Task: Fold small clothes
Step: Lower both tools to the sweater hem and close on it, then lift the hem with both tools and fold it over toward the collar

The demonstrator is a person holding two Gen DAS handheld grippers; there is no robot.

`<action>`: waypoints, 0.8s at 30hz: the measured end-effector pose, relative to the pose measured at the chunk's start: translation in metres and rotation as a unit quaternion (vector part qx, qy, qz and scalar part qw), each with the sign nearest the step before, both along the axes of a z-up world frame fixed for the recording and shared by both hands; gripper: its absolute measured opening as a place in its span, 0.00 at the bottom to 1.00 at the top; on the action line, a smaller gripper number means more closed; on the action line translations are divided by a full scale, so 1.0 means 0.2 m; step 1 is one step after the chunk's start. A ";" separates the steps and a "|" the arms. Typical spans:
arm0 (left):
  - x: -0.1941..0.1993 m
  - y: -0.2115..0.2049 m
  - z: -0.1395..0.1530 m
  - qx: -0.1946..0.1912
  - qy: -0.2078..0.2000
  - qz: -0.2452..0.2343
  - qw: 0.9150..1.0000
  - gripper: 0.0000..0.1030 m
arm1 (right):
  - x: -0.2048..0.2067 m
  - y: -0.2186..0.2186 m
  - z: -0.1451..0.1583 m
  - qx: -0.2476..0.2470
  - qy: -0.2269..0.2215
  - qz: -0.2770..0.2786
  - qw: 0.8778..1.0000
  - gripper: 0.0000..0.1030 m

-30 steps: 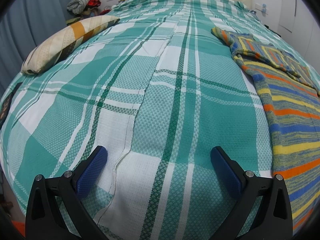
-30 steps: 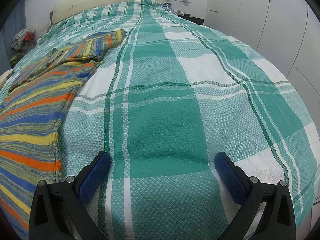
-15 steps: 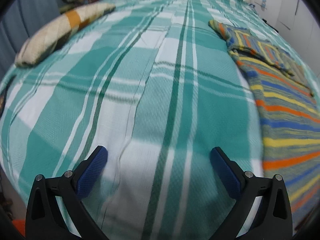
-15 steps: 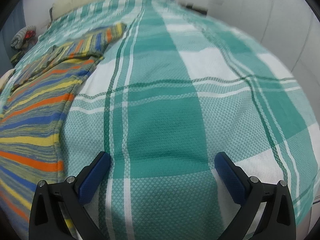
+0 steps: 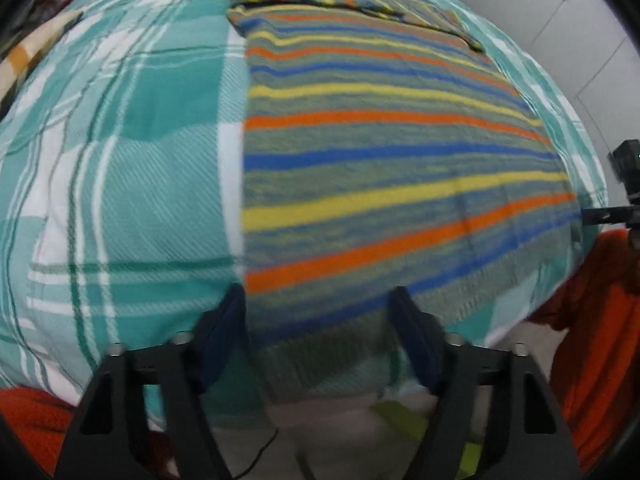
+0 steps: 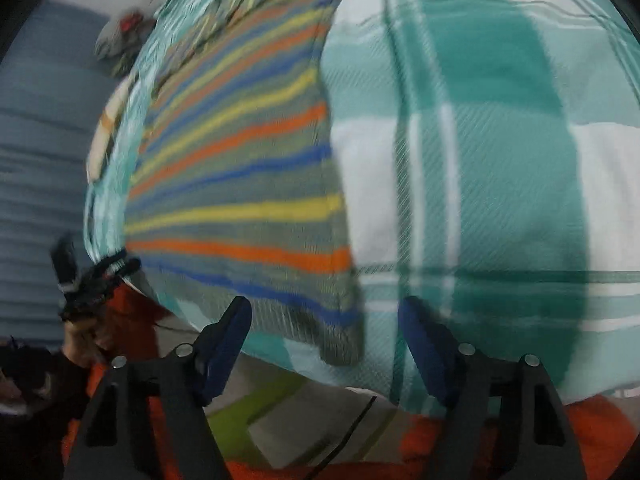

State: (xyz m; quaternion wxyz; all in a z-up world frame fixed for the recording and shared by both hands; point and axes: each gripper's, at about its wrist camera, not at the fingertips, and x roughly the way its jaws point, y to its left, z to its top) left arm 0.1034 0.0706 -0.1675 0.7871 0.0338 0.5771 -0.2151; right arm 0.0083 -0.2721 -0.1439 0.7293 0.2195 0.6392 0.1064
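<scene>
A striped knit garment (image 5: pixel 380 152) in orange, yellow and blue bands lies flat on the green plaid bedspread (image 5: pixel 132 184), its hem hanging over the near bed edge. My left gripper (image 5: pixel 320 320) is open and empty, its jaws straddling the hem near the garment's left corner. In the right wrist view the garment (image 6: pixel 240 184) lies left of centre. My right gripper (image 6: pixel 324 332) is open and empty, its jaws either side of the garment's right hem corner. Both views are blurred.
A patterned pillow (image 5: pixel 28 56) lies at the bed's far left. Orange fabric (image 5: pixel 592 340) shows below the bed edge on both sides. The other gripper (image 6: pixel 88 276) shows at the left of the right wrist view. White cupboards (image 5: pixel 580 28) stand at the right.
Both grippers have swung toward the garment and dropped back to the near bed edge. Each now frames a hem corner. Both jaws have narrowed a little but stay open.
</scene>
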 end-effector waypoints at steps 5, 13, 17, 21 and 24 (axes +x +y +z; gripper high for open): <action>-0.01 0.01 -0.01 -0.017 0.026 0.006 1.000 0.07 | -0.01 0.06 -0.05 0.016 0.030 0.057 0.998 0.06; 0.22 0.24 0.27 -0.212 0.024 0.111 0.971 0.05 | 0.08 -0.17 0.21 0.159 -0.091 -0.033 0.983 0.06; 0.68 0.22 0.37 -0.248 -0.006 0.145 0.958 0.05 | 0.35 -0.30 0.31 0.203 -0.167 -0.083 0.961 0.06; 1.14 0.12 0.39 -0.252 -0.010 0.168 0.953 0.05 | 0.75 -0.47 0.30 0.218 -0.204 -0.153 0.942 0.06; 1.53 0.01 0.32 -0.242 0.006 0.189 0.952 0.05 | 1.07 -0.59 0.24 0.216 -0.203 -0.196 0.935 0.06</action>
